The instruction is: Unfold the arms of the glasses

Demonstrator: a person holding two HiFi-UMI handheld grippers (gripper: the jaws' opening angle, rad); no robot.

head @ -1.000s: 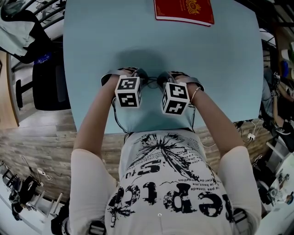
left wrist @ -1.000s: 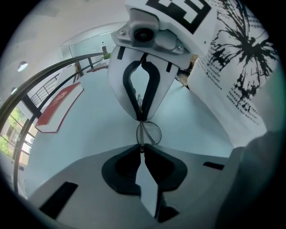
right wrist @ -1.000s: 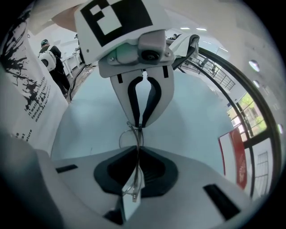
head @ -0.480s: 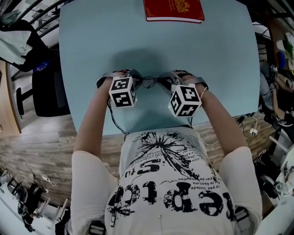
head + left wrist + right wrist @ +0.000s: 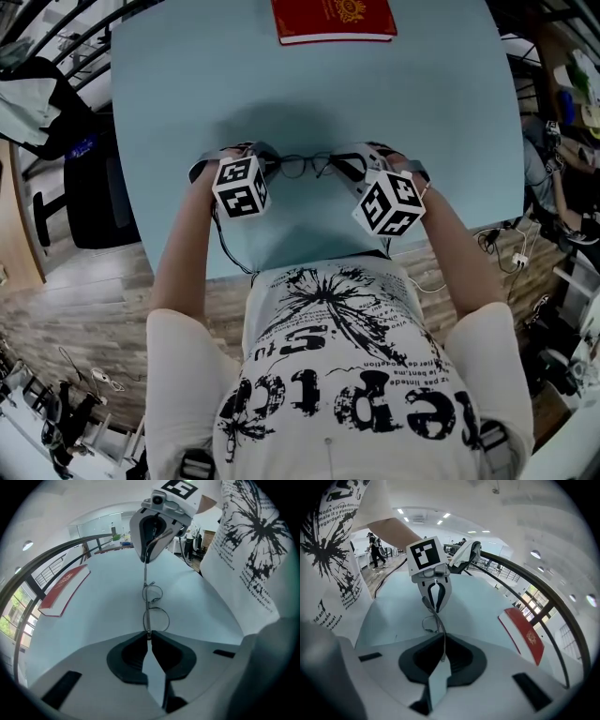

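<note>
Thin wire-rimmed glasses [image 5: 302, 166] hang between my two grippers above the light blue table [image 5: 450, 112]. In the left gripper view my left gripper [image 5: 149, 637] is shut on one end of the frame, and the round lenses [image 5: 152, 606] stretch away toward the right gripper [image 5: 146, 559]. In the right gripper view my right gripper [image 5: 442, 641] is shut on a thin arm of the glasses [image 5: 438, 620]; its jaws have just been closing with that arm between them. The left gripper [image 5: 434, 592] faces it from beyond the lenses.
A red book [image 5: 334, 21] lies at the table's far edge, well beyond the grippers. The person's torso is close behind the near table edge. Chairs and clutter stand on the wooden floor around the table.
My right gripper has moved right and upward, away from the left one, so the gap between them is wider and more of the glasses shows. The left gripper has stayed put.
</note>
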